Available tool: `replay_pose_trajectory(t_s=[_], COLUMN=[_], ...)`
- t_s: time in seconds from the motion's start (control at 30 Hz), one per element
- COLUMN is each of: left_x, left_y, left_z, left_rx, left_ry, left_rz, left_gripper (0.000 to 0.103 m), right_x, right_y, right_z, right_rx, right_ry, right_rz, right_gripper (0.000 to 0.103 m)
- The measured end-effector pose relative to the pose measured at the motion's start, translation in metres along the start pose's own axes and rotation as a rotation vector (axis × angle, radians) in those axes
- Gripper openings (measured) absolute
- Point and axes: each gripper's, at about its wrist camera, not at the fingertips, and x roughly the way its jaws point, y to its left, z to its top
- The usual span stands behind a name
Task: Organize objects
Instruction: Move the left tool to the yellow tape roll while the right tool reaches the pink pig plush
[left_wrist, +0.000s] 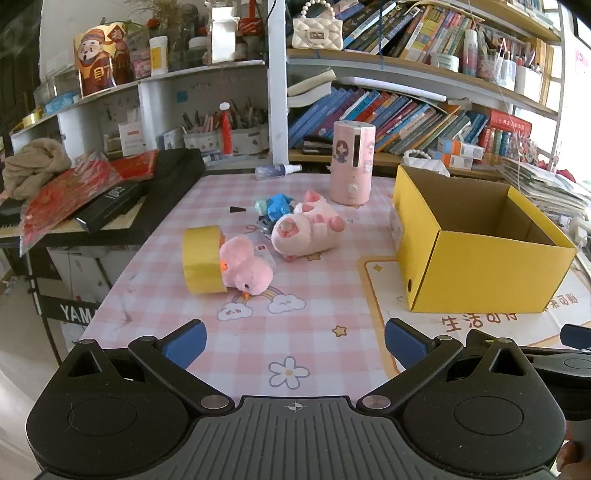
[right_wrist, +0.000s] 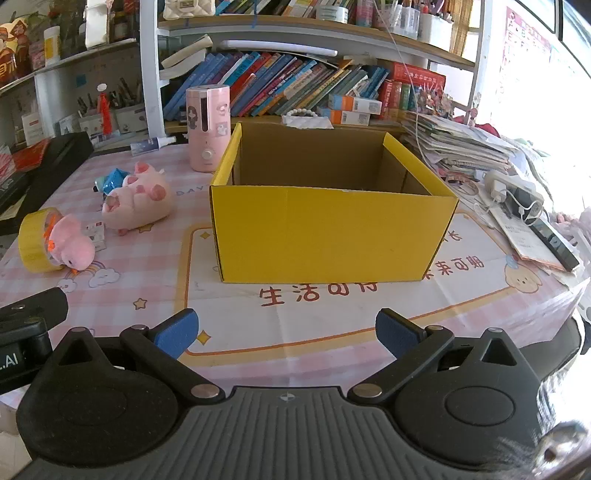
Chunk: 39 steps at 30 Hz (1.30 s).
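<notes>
The toys to be tidied lie left of centre in the left wrist view: a small pink plush (left_wrist: 245, 267) resting against a yellow tape roll (left_wrist: 201, 260), a larger pink plush pig (left_wrist: 306, 230) on its back just beyond it, and a blue toy (left_wrist: 277, 206) touching the pig's far side. The open yellow box (left_wrist: 480, 266), seen at centre right, appears empty and is judged to be the destination.

Both tools are held low at the bottom of their frames, near the table edge, nothing between the fingers: the left gripper (left_wrist: 294, 343) is spread wide, and so is the right gripper (right_wrist: 287, 332).

The step in hand is judged to be a first reach. It would be done well by approaching the small plush from above, closing across its soft body, and keeping clear of the tape roll so that it is not dragged along.

Red Chinese characters, only partly legible, are printed on the tablecloth (right_wrist: 314, 321); "YAM" is read on the keyboard stand (left_wrist: 75, 314) at lower left.
</notes>
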Motion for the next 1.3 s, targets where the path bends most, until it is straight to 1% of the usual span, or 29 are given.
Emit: replay_pose_trajectory(t_s=[0.13, 0.27, 0.43, 0.73, 0.93, 1.07, 1.1, 1.17, 1.3], left_x=[0.0, 0.0, 0.0, 0.011, 0.022, 0.033, 0.035, 0.041, 0.054], left_y=[0.003, 0.014, 0.023, 0.041, 0.052, 0.059, 0.06, 0.062, 0.07], left_z=[0.001, 0.005, 0.006, 0.005, 0.01, 0.019, 0.021, 0.026, 0.037], left_rx=[-0.002, -0.007, -0.016, -0.061, -0.074, -0.085, -0.105, -0.104, -0.115], left_ry=[-0.001, -0.009, -0.033, -0.02, -0.012, -0.015, -0.016, -0.021, -0.027], left_rz=[-0.001, -0.003, 0.021, 0.073, 0.108, 0.131, 0.16, 0.164, 0.177], left_gripper=[0.103, 0.103, 0.103, 0.103, 0.103, 0.103, 0.103, 0.103, 0.103], right_x=[0.0, -0.001, -0.003, 0.006, 0.014, 0.024, 0.027, 0.032, 0.043], right_y=[0.002, 0.004, 0.012, 0.034, 0.049, 0.06, 0.061, 0.065, 0.077], right_z=[0.0, 0.001, 0.006, 0.015, 0.026, 0.037, 0.04, 0.047, 0.063], right_rx=[-0.003, -0.007, -0.025, -0.08, -0.11, -0.133, -0.137, -0.145, -0.174], right_ry=[-0.001, -0.005, -0.021, -0.019, -0.041, -0.056, -0.061, -0.076, -0.118], right_rz=[0.0, 0.003, 0.024, 0.091, 0.151, 0.188, 0.196, 0.211, 0.249], right_gripper=[0.103, 0.103, 0.103, 0.101, 0.094, 0.089, 0.088, 0.086, 0.078])
